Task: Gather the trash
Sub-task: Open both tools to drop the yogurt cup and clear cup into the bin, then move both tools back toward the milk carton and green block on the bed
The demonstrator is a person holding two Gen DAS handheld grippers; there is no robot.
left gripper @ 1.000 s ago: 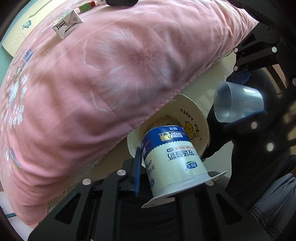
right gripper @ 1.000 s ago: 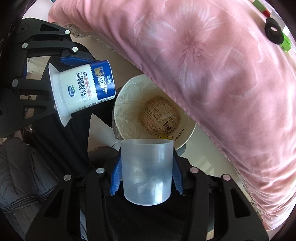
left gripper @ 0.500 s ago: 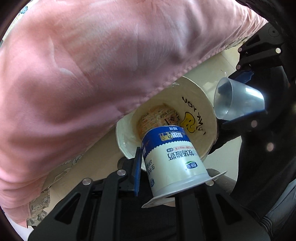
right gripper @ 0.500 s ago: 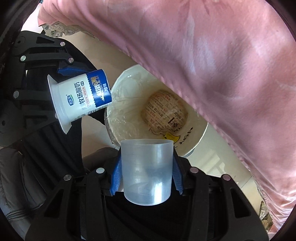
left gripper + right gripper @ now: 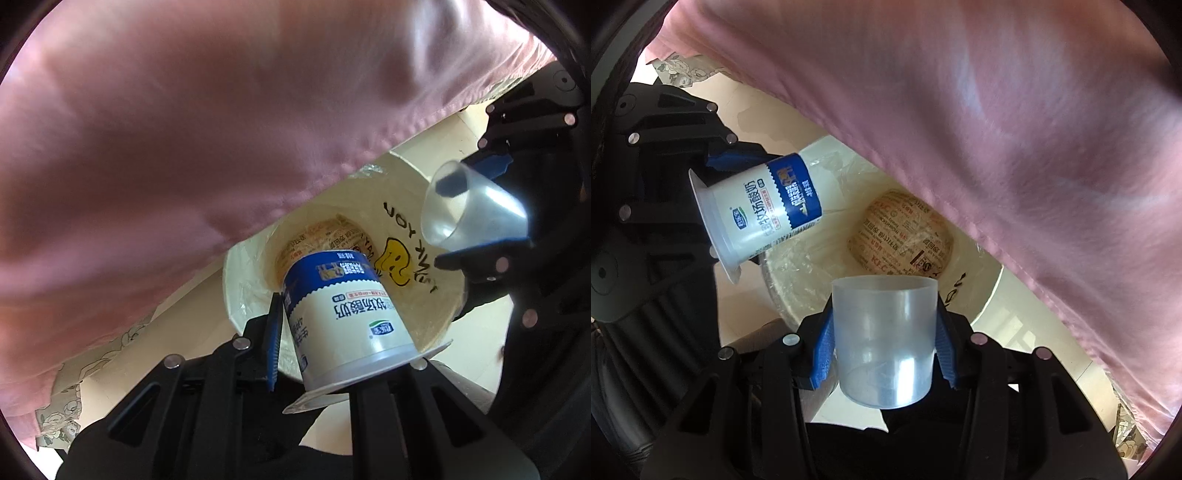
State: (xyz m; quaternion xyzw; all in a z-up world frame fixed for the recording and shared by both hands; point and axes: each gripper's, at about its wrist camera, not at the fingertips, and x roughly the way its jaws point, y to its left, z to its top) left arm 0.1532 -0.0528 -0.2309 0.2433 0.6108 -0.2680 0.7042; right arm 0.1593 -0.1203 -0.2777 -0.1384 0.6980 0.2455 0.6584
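Most of what I'm seeing is a big pink quilt [image 5: 221, 129] hanging over the edge of a bed, with a strip of flower-print sheet [image 5: 70, 417] peeking out under it and pale floor [image 5: 192, 317] below. Sitting on that floor, partly tucked under the quilt's edge, is a white paper bucket [image 5: 982, 295] lined with clear plastic, a yellow cartoon face and black lettering on its inside wall. At the bottom of it lies a crumpled printed food wrapper [image 5: 901, 236].

My left hand-held gripper [image 5: 343, 325] is pinching a blue-and-white yogurt cup [image 5: 343, 314] between its blue pads, cup bottom pointing down toward the bucket's opening, flanged rim nearest the camera. From the right wrist view the same cup sits tilted just over the bucket's near rim.

My right hand-held gripper [image 5: 884, 339] is clamped on a clear plastic cup [image 5: 884, 332], pads pressed to both sides, open mouth facing the bucket. Both cups are right above the bucket, neither inside it.
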